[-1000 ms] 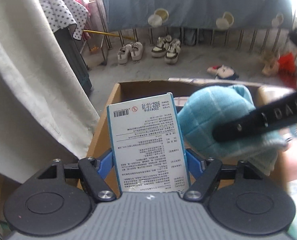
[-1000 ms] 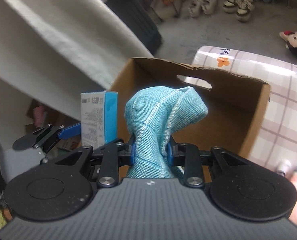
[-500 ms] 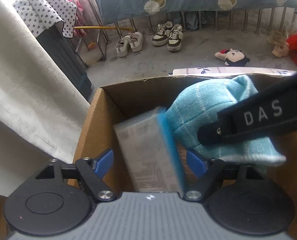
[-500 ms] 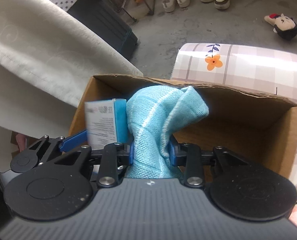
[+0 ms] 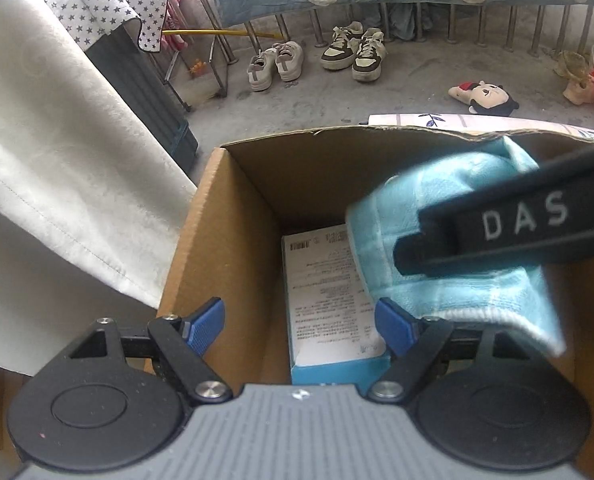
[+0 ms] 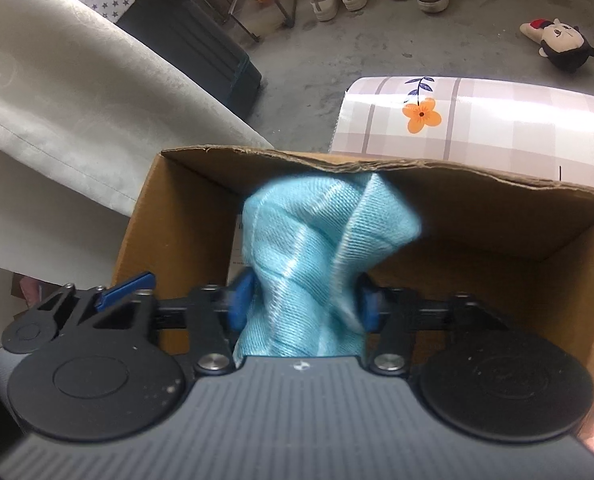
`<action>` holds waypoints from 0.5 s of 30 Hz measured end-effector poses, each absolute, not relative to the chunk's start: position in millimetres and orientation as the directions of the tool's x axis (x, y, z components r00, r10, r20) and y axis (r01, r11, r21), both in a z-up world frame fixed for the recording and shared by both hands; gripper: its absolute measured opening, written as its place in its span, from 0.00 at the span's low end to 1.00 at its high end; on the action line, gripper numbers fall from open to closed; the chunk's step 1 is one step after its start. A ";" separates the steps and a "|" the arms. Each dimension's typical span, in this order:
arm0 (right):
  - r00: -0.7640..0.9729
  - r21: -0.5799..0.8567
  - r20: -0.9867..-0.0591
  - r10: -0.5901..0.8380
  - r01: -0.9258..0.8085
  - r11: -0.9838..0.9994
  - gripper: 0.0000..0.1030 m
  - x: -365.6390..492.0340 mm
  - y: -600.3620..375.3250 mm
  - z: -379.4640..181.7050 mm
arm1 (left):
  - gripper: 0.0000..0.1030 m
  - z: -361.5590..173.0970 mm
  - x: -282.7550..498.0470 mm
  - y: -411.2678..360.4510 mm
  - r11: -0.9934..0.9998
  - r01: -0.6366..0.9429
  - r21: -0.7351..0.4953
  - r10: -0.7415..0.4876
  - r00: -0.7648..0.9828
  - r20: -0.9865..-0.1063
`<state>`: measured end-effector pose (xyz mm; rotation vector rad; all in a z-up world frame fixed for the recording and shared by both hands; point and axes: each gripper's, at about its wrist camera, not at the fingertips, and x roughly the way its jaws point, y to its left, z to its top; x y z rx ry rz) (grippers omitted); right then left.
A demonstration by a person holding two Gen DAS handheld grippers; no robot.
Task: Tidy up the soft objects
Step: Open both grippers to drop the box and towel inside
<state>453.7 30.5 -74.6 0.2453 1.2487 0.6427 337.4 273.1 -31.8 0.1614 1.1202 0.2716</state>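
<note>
Towel [image 6: 321, 248] hangs in the cardboard box [image 5: 233, 208] between the opening right tool [image 6: 303, 300]; left tool [image 5: 299, 322] open.

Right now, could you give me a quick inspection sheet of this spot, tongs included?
Surface: flowered plaid tablecloth behind the cardboard box.
Job's things: blue-edged packet lying in the box; light blue towel over the box.
Clutter: nothing seen.
Tongs: left tongs open, empty; right tongs opening, towel between them.
Cables: nothing seen.
Surroundings: pale curtain, sneakers, plush toy on the floor.
</note>
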 end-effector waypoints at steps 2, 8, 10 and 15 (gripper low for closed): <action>0.183 0.507 -0.794 0.579 -0.325 0.798 0.74 451.7 28.9 -70.3 | 0.81 -30.1 337.5 274.4 0.955 -0.138 0.261 0.295 0.407 -0.864; 0.213 0.515 -0.774 0.597 -0.337 0.788 0.79 446.4 19.1 -51.6 | 0.81 -22.1 332.8 276.6 0.955 -0.158 0.253 0.296 0.413 -0.861; 0.212 0.531 -0.764 0.610 -0.331 0.780 0.79 445.1 14.8 -46.5 | 0.81 -18.0 330.0 278.3 0.955 -0.169 0.244 0.294 0.422 -0.858; 0.247 0.553 -0.725 0.643 -0.348 0.757 0.78 439.9 5.2 -31.6 | 0.81 -9.3 323.0 277.7 0.958 -0.182 0.223 0.282 0.439 -0.853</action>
